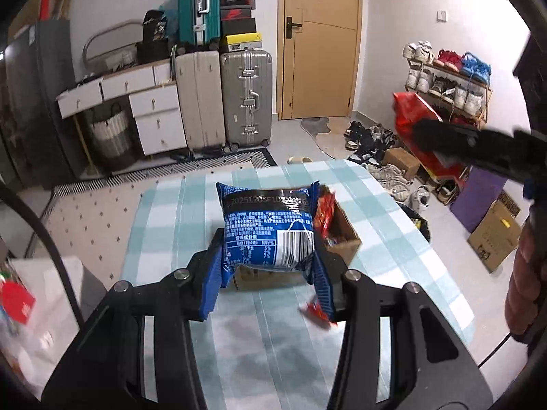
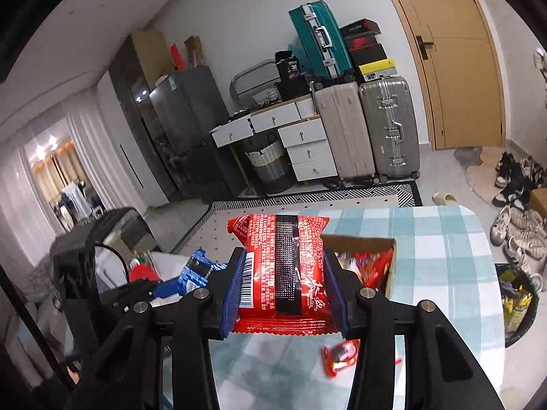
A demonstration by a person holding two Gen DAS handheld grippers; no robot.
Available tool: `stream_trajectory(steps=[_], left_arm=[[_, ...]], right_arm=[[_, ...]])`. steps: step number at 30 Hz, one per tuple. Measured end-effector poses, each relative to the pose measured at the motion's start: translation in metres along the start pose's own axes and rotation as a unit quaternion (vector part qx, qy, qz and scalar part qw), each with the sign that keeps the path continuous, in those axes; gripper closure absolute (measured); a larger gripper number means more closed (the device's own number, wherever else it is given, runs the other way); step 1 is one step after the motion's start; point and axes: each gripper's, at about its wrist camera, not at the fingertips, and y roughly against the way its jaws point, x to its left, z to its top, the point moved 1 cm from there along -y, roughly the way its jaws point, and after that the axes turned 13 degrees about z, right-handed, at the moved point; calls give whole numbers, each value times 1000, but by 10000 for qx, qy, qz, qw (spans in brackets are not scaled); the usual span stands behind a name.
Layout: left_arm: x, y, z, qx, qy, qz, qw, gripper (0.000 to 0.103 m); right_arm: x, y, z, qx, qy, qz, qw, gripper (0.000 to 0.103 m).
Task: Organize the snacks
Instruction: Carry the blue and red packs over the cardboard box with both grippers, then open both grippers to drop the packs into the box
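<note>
Two puffy, crinkly packets up over the cardboard box: left gripper pinching the blue packet, right gripper clamping the red packet, both light, soft, best gripped mid-body

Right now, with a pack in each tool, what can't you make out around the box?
- Box front: left view, behind blue pack; right view, behind red pack.
- Box contents: partly covered in both views.
- Small red packet: blurred in both views, label unreadable.
</note>
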Motion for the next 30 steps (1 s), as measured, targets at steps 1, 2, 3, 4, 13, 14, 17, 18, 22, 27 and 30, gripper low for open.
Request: stream_trajectory(steps=[1,2,3,4,13,14,17,18,22,27,30], left_arm=[[-3,-3,9,-23,-36,11,10000,60],[-7,-8,18,-10,-66,-25,10000,60],[-10,-15,28,66,-67,-117,9999,60],[-14,-24,38,179,-48,-228,9996,60],[-53,-122,76,832,-305,-529,9947,60],[-54,-138,76,1045,-175,-722,9917,60],[-55,-176,71,1375,66,-811,9872,60],[-58,-186,69,1417,16,-801,9867,60],[-66,-207,60,1472,-182,-744,9861,60],[-74,-239,46,1607,-324,-686,9841,59],[-75,-263,41,1743,-387,-644,9818,58]], right_arm=[[-4,-3,8,-11,-8,-78,10000,59],[-9,-8,17,13,31,-193,9998,59],[-13,-13,24,48,71,-274,9996,59],[-18,-19,29,97,90,-345,9993,59],[-95,-95,35,738,-258,-746,9941,59],[-106,-103,33,801,-337,-746,9934,59],[-132,-124,26,948,-539,-751,9912,59],[-140,-131,23,1019,-598,-735,9903,59],[-159,-151,11,1148,-717,-663,9886,59],[-179,-169,0,1237,-1003,-510,9859,59],[-186,-177,-4,1318,-1151,-390,9838,59]])
